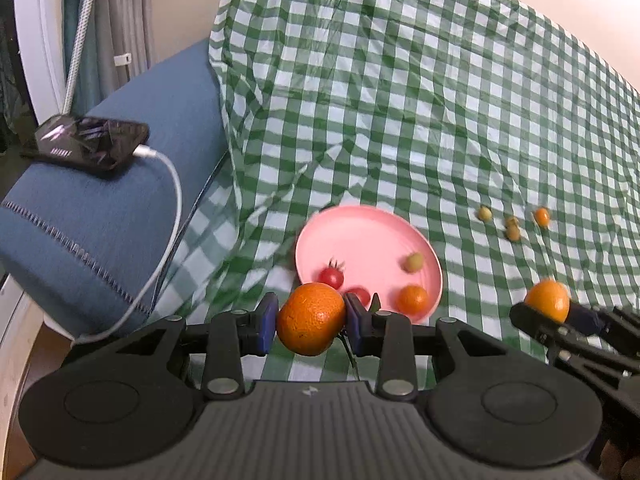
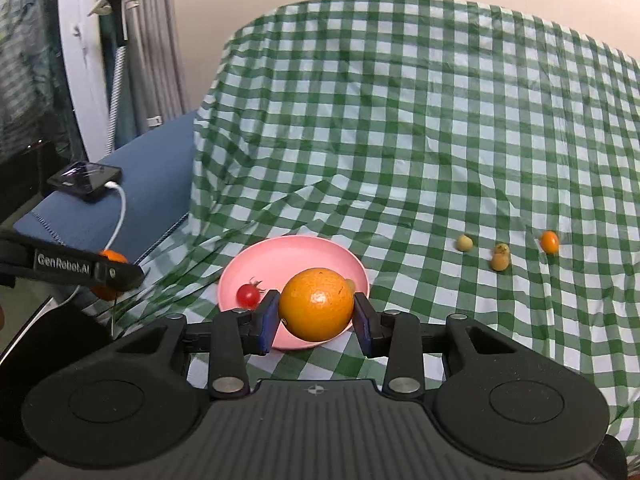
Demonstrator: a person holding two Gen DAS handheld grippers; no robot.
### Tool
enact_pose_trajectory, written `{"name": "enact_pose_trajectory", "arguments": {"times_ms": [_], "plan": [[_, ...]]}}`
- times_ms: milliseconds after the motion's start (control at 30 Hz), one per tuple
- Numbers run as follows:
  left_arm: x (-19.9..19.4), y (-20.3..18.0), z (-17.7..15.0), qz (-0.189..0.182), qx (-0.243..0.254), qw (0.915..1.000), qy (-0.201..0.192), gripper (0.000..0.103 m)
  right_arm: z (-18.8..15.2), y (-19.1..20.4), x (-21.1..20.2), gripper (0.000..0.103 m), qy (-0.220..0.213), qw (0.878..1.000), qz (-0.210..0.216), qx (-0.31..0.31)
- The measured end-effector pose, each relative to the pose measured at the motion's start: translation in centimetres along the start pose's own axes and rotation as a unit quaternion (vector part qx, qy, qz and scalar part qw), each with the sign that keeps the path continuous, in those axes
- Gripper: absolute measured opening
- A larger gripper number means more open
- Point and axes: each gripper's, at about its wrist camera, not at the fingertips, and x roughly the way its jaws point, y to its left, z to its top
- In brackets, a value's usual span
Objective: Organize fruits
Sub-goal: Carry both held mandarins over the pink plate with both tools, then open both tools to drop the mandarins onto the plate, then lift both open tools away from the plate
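Observation:
My left gripper point(image 1: 311, 320) is shut on an orange mandarin point(image 1: 311, 318), held just in front of the pink plate point(image 1: 360, 236). The plate holds two red cherry tomatoes point(image 1: 332, 276), a small orange fruit point(image 1: 413, 300) and a greenish fruit point(image 1: 413, 262). My right gripper point(image 2: 316, 312) is shut on another mandarin point(image 2: 316, 310), held over the near rim of the same plate point(image 2: 280, 258), and it also shows in the left wrist view point(image 1: 548, 300). Several small fruits lie loose on the checked cloth to the right: a pale one point(image 2: 464, 243), brownish ones point(image 2: 500, 258) and a small orange one point(image 2: 549, 241).
The green-and-white checked cloth point(image 2: 400, 140) is wrinkled and rises up a backrest behind the plate. To the left a blue cushion point(image 1: 120, 208) carries a phone point(image 1: 92, 142) with a white cable point(image 1: 168, 200). The left gripper's body point(image 2: 80, 270) shows at the left.

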Motion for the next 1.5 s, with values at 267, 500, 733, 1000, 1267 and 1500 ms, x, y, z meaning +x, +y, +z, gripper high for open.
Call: {"name": "enact_pose_trajectory", "arguments": {"times_ms": [267,500,733,1000,1267,1500], "plan": [[5.5,-1.6,2.7,-0.002,0.012,0.9997,0.019,0.039,0.7,0.3,5.0,0.04,0.017,1.0,0.002,-0.01],[11.0,-2.8,3.5,0.0,0.032,0.998,0.055,0.039,0.4,0.7,9.9,0.04,0.05,0.999,0.008,-0.019],[15.7,-3.4,3.4,0.016,0.064,0.9947,0.078,0.039,-0.3,0.8,14.0,0.04,0.086,0.996,0.011,-0.03],[18.6,-3.5,3.7,0.023,0.086,0.9929,0.079,0.061,-0.2,1.0,17.2,0.04,0.108,0.993,0.014,-0.038],[14.7,-4.5,4.9,0.045,0.131,0.9903,-0.012,0.103,2.0,1.7,15.2,0.09,0.073,0.996,0.006,-0.054],[9.1,-2.8,2.0,0.056,0.099,0.9935,0.005,0.103,1.2,2.0,8.7,0.099,0.07,0.997,-0.001,-0.037]]}}
